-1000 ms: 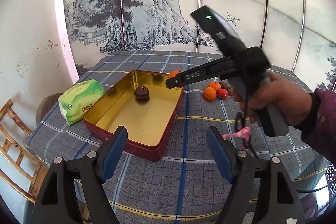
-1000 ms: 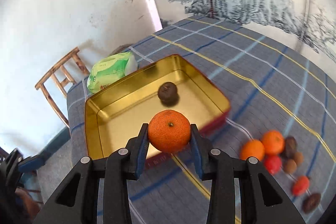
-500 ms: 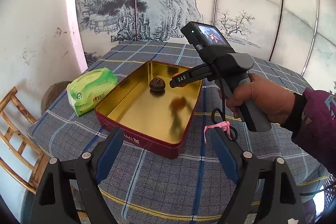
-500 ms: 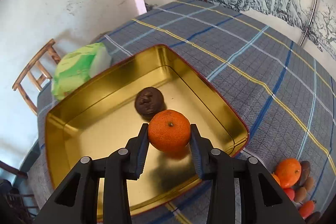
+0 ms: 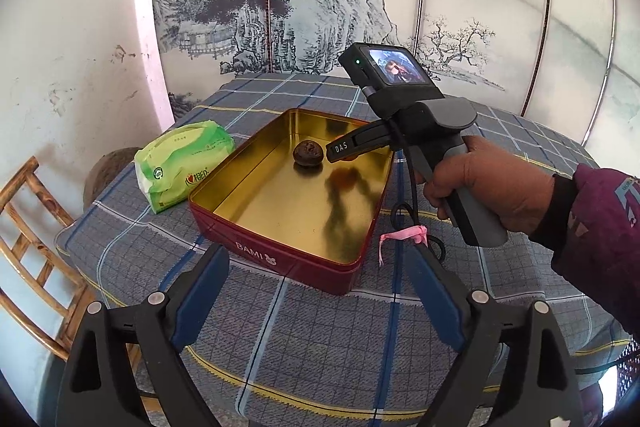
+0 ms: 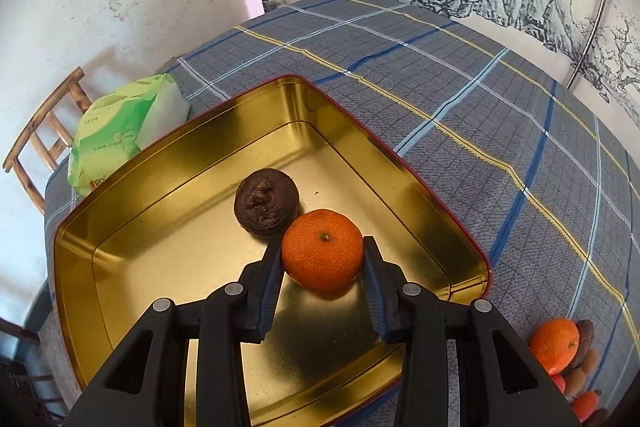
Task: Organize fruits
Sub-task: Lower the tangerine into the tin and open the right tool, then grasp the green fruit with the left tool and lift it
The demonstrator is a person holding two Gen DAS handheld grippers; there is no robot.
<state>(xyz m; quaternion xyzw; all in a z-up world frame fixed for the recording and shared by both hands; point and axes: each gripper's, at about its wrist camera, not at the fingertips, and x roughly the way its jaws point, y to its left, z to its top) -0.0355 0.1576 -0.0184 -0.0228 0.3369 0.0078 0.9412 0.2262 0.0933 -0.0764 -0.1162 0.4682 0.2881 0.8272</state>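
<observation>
Right wrist view: the right claw [image 6: 323, 263] is pinching a mandarin orange [image 6: 322, 254] low inside the gold tin [image 6: 120, 211], just beside a dark brown wrinkled fruit [image 6: 266, 202]; more fruits [image 6: 554, 345] are lying in a cluster near the bench's [image 6: 460, 75] right edge. The left claw [image 5: 316, 301] is hovering near the bench's front edge, its jaws having just been spreading wide with nothing between them.

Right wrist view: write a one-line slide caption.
Right gripper holds an orange over the gold tin, beside a dark brown fruit.
</observation>
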